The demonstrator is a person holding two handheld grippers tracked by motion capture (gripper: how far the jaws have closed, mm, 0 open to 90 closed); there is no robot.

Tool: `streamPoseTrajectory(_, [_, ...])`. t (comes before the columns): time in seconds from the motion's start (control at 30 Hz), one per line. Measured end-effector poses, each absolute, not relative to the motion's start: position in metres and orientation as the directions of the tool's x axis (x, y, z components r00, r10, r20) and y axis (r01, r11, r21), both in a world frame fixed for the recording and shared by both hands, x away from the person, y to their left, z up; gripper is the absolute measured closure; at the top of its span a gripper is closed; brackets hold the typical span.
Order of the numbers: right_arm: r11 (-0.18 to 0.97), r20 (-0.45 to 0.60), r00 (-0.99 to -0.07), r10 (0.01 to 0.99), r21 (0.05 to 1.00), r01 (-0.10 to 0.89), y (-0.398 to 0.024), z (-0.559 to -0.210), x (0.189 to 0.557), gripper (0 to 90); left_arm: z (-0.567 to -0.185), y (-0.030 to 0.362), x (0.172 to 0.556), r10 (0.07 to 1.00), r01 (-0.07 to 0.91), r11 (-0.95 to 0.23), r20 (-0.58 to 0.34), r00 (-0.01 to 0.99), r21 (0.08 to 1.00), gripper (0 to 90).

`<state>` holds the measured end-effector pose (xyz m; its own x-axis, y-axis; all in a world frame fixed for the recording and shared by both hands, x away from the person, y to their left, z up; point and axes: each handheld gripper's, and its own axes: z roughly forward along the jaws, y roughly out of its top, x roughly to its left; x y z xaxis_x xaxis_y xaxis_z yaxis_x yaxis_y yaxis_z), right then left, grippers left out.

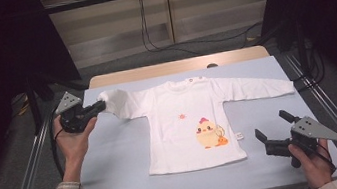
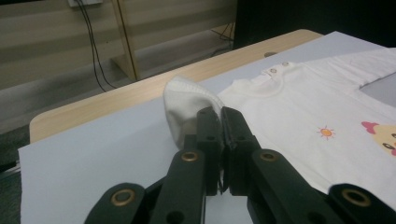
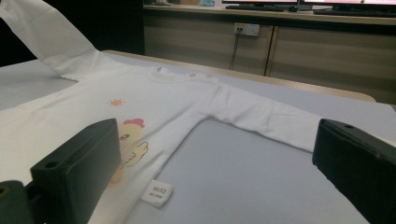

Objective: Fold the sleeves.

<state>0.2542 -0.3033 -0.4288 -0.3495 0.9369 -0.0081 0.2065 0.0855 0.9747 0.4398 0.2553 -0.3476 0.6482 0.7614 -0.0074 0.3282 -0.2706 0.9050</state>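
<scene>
Right now my left hand-held gripper (image 1: 100, 106), at the middle left of the high view, is clamped tight on the cuff of the white shirt (image 1: 191, 121), lifting that sleeve (image 2: 187, 105) off the desk (image 1: 114, 153). The shirt lies flat mid-frame. My right hand-held gripper (image 1: 273, 126) rests lower right, jaws spread wide, gripping nothing.

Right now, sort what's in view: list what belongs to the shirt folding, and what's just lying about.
In the job: white long-sleeved shirt; its lifted sleeve cuff; left tool, shut on that cuff; open right tool.
Lying about: wall cables; wall socket.
</scene>
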Motion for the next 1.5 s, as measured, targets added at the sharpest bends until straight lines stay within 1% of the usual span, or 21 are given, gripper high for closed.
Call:
streamPoseTrajectory(0.23, [0.085, -0.008, -0.349, 0.937, 0.975, 0.206, -0.303, -0.429, 0.254, 0.8, -0.343, 0.243, 0.436, 0.74, 0.314, -0.266, -0.016, 0.673, 0.911, 87.1])
streamPoseTrajectory(0.57, [0.086, -0.009, -0.351, 0.936, 0.975, 0.206, -0.303, -0.429, 0.255, 0.7, -0.338, 0.229, 0.43, 0.713, 0.283, -0.298, 0.015, 0.701, 0.912, 87.1])
streamPoseTrajectory(0.63, [0.089, -0.011, -0.352, 0.936, 0.974, 0.207, -0.303, -0.429, 0.255, 0.7, -0.337, 0.226, 0.429, 0.707, 0.275, -0.287, 0.009, 0.707, 0.918, 87.1])
streamPoseTrajectory(0.8, [0.088, -0.009, -0.352, 0.936, 0.974, 0.207, -0.303, -0.429, 0.254, 0.7, -0.335, 0.219, 0.426, 0.693, 0.267, -0.305, 0.02, 0.721, 0.914, 87.1])
streamPoseTrajectory(1.23, [0.089, -0.01, -0.355, 0.935, 0.975, 0.206, -0.303, -0.429, 0.254, 0.6, -0.333, 0.2, 0.42, 0.649, 0.247, -0.309, 0.014, 0.76, 0.918, 87.0])
streamPoseTrajectory(1.33, [0.087, -0.009, -0.353, 0.935, 0.975, 0.206, -0.303, -0.429, 0.255, 0.6, -0.33, 0.195, 0.416, 0.639, 0.22, -0.311, 0.032, 0.768, 0.924, 87.0])
streamPoseTrajectory(1.5, [0.089, -0.01, -0.353, 0.936, 0.974, 0.209, -0.303, -0.429, 0.255, 0.6, -0.329, 0.185, 0.414, 0.624, 0.22, -0.331, 0.038, 0.78, 0.917, 87.0])
